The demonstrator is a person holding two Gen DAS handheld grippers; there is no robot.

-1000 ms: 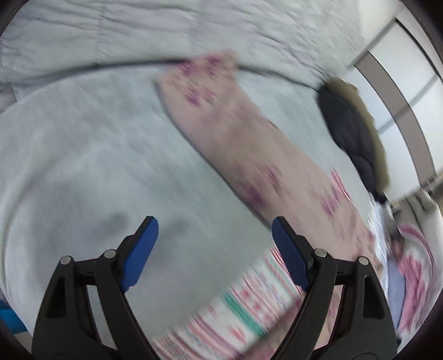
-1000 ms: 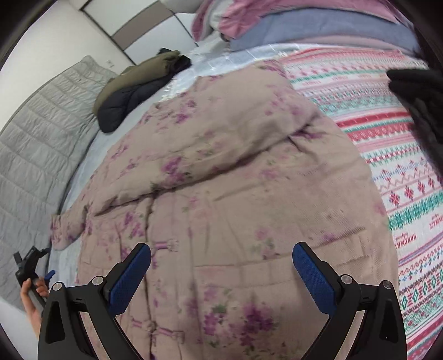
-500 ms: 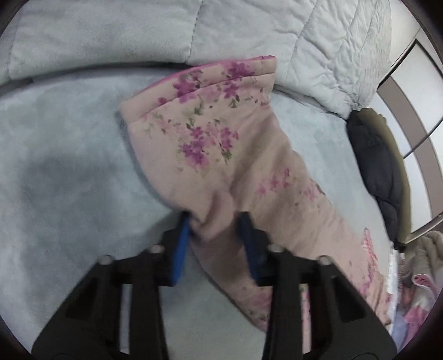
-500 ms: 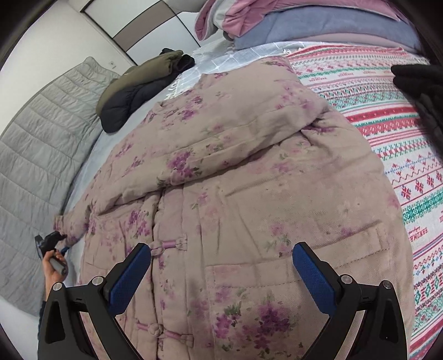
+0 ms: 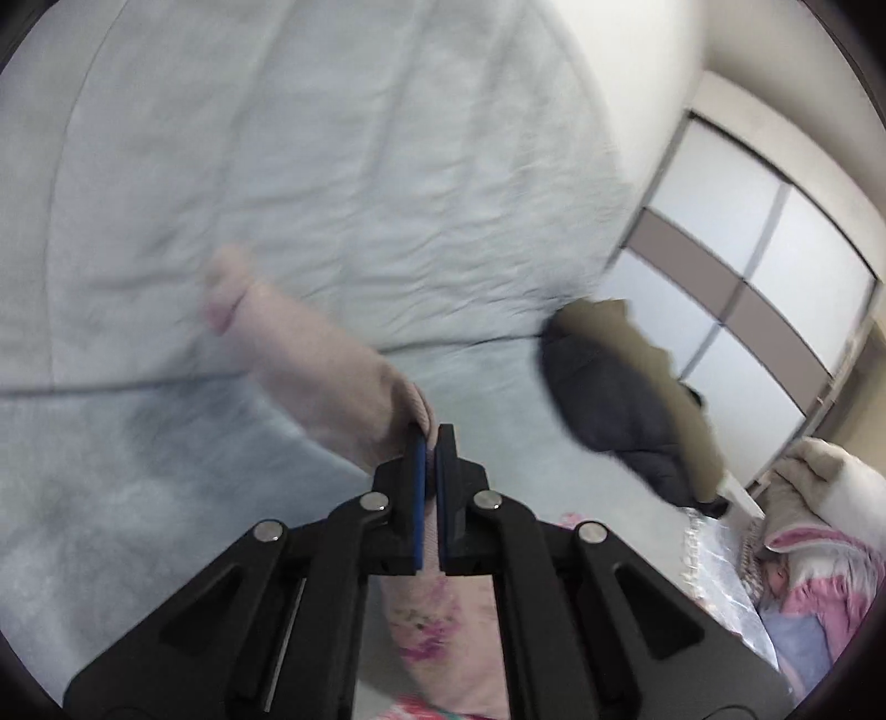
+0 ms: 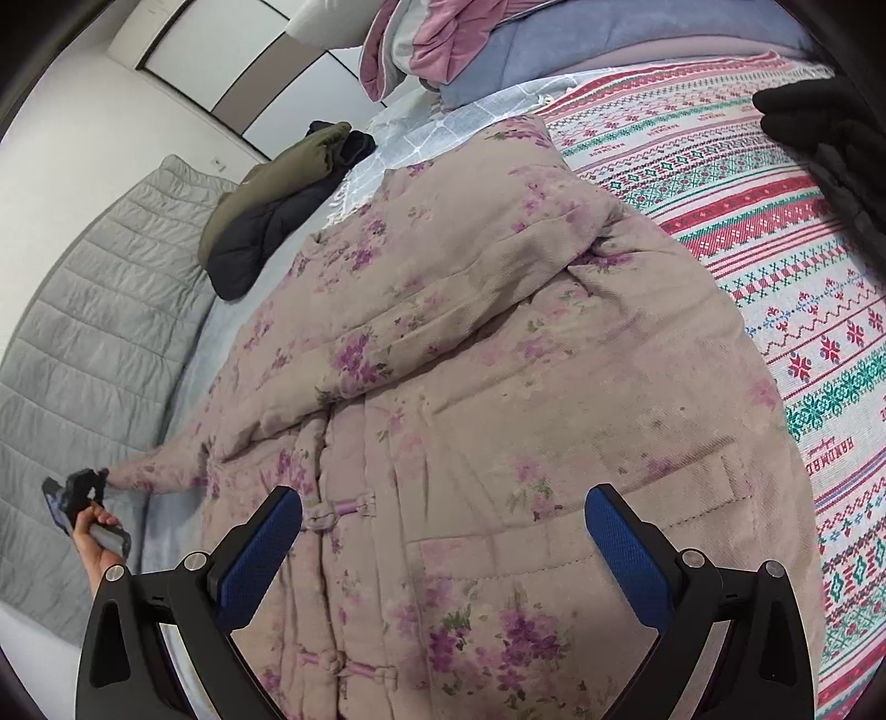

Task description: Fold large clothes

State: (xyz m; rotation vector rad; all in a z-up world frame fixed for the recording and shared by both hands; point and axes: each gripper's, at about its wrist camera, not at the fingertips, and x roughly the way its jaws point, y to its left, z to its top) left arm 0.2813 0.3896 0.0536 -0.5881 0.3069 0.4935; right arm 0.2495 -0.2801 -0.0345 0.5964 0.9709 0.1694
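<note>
A padded pink jacket (image 6: 498, 387) with purple flowers lies spread on the bed, front up, with knot buttons down its middle. My left gripper (image 5: 431, 437) is shut on the jacket's sleeve (image 5: 332, 382) and holds it lifted off the bed; the cuff hangs beyond the jaws. The left gripper (image 6: 83, 487) also shows in the right wrist view at the far left, at the end of the stretched sleeve. My right gripper (image 6: 443, 531) is open and empty, hovering over the jacket's lower front.
A grey quilted headboard (image 5: 332, 166) backs the grey bed sheet (image 5: 111, 471). A dark and olive coat (image 6: 277, 210) lies at the bed's far side. A patterned blanket (image 6: 775, 277) lies to the right, with piled bedding (image 6: 498, 50) behind it. A black item (image 6: 819, 122) sits at the right edge.
My left gripper has closed fully on the sleeve and lifted it, tilting up towards the headboard. My right gripper has stayed open over the jacket front, moving in slightly.
</note>
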